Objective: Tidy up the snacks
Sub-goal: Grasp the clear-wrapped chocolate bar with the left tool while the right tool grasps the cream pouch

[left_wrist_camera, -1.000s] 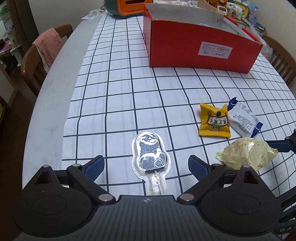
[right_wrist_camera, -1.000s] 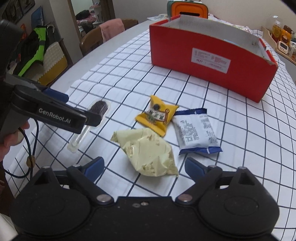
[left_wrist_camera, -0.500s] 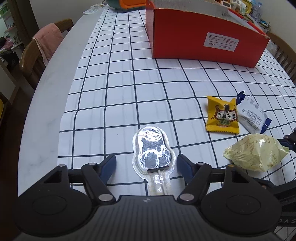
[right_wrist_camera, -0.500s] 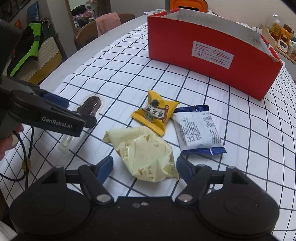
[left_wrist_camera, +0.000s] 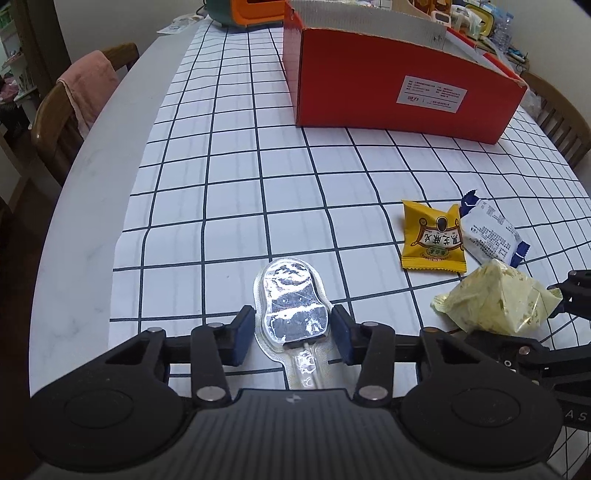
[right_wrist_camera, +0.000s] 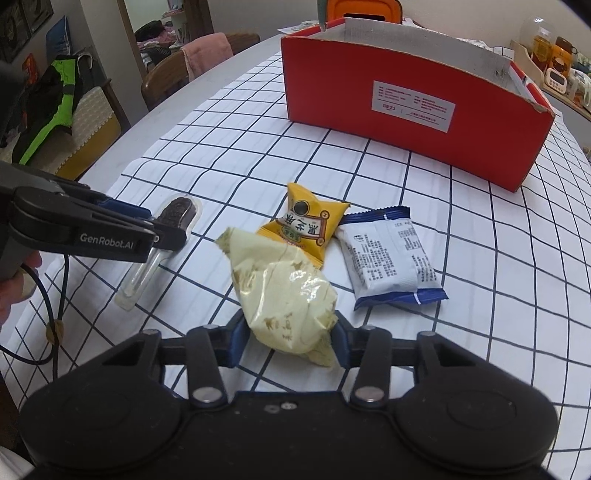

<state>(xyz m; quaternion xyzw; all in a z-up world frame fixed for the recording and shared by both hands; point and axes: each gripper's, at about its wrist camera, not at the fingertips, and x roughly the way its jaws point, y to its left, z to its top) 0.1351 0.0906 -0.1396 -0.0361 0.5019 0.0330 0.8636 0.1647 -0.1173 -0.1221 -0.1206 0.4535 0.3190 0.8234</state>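
My left gripper [left_wrist_camera: 291, 334] is shut on a clear-wrapped ice-cream-shaped snack [left_wrist_camera: 291, 302], which also shows in the right wrist view [right_wrist_camera: 177, 214], lying on the checked cloth. My right gripper [right_wrist_camera: 286, 341] is shut on a pale yellow snack bag [right_wrist_camera: 284, 288], which also shows in the left wrist view [left_wrist_camera: 495, 299]. A yellow snack packet [right_wrist_camera: 303, 225] and a white-and-blue packet [right_wrist_camera: 388, 254] lie just beyond it on the cloth. The open red box [right_wrist_camera: 413, 96] stands at the far side of the table.
The table edge [left_wrist_camera: 85, 206] curves along the left, with a wooden chair and pink towel [left_wrist_camera: 85, 85] beyond it. An orange container [left_wrist_camera: 251, 11] and jars [right_wrist_camera: 554, 55] stand behind the box. A chair [left_wrist_camera: 561, 114] stands on the right.
Both grippers have closed from wide open: the left onto the ice-cream-shaped snack, the right onto the pale yellow bag. Both have moved slightly forward.
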